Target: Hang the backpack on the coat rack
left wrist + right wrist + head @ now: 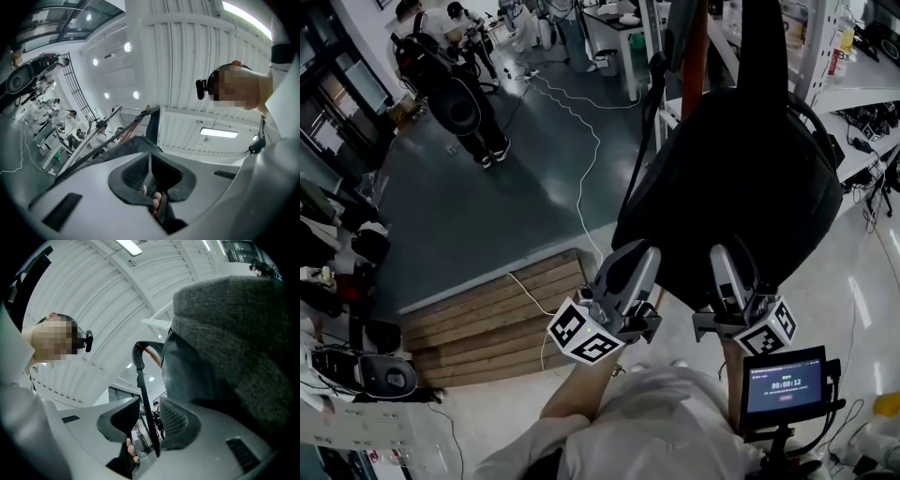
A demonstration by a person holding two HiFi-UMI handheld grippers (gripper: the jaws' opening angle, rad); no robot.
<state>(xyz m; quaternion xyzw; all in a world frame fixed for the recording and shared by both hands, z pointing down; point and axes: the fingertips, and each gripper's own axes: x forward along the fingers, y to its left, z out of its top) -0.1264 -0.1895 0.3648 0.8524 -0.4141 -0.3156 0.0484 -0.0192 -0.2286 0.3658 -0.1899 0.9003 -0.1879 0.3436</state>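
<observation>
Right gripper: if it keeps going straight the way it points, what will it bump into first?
Probably the black strap hanging between the open jaws of the right gripper. The grey backpack sits just beside it, but depth is unclear.

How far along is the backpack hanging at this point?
Mostly done: the backpack seems to hang from the coat rack. In hand: left claw shut on a dark strap; right claw open around a loose strap. Left: release and withdraw both claws.

Silver-grey left gripper, right gripper; black-white marker cubes; white shirt
</observation>
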